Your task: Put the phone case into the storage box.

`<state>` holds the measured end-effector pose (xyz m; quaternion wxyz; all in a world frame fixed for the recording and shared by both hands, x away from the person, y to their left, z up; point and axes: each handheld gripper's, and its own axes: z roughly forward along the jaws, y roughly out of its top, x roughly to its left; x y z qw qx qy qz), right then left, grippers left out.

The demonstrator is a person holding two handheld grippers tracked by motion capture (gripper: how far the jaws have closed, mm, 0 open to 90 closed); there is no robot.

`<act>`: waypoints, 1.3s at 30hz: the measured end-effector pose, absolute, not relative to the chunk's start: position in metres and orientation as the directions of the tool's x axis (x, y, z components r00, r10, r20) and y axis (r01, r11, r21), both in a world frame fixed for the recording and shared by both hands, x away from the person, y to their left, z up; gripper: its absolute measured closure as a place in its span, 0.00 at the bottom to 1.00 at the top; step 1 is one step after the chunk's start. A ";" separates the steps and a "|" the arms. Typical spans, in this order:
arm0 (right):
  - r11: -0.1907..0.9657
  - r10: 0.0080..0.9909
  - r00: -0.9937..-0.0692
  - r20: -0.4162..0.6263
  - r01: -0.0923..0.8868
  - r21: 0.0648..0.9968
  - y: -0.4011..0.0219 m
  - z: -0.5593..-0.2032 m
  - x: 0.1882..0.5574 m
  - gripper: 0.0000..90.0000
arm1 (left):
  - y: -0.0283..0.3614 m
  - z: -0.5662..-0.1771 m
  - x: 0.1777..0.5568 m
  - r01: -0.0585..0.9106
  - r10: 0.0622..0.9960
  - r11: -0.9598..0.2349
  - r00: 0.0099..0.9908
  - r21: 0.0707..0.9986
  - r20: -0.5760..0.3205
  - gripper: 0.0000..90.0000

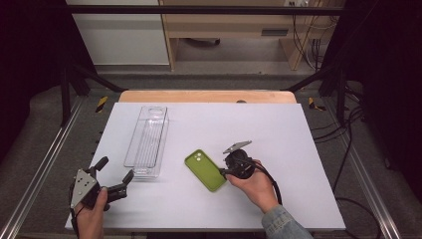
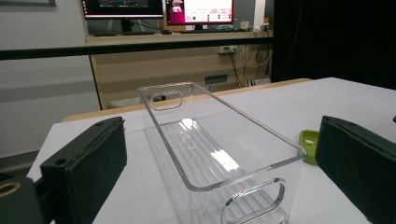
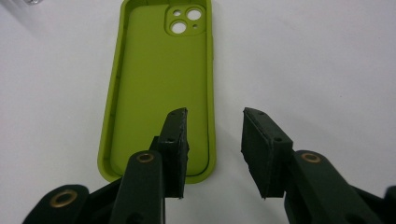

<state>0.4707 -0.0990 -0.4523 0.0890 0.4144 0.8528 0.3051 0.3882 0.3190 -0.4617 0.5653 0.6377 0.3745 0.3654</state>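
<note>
Right gripper straddling the edge of a green phone case; left gripper open before a clear bin.

In the right gripper view the jaws stand partly open: one jaw sits over the inside of the case near its bottom corner, the other outside it over the white table, so the case's long side wall lies between them with a gap still showing on the outer side; the pads do not yet press on it. The case lies flat, hollow side up, its camera holes at the far end from the jaws. In the left gripper view the jaws are spread wide and hold nothing; the clear bin stands upright between and just ahead of them, its near handle end closest, and a corner of the green case peeks out beside the farther jaw.
</note>
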 end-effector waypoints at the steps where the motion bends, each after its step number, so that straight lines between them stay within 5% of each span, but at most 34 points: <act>1: 0.465 0.766 -0.635 0.106 0.660 0.590 -0.099 -0.452 0.471 0.69 | 0.319 -0.462 0.388 0.064 0.891 -0.081 0.452 0.995 0.043 0.02; 39: 0.430 0.784 -0.595 0.175 0.725 0.538 -0.094 -0.473 0.481 0.89 | 0.317 -0.462 0.390 0.070 0.886 -0.092 0.460 0.993 0.050 0.02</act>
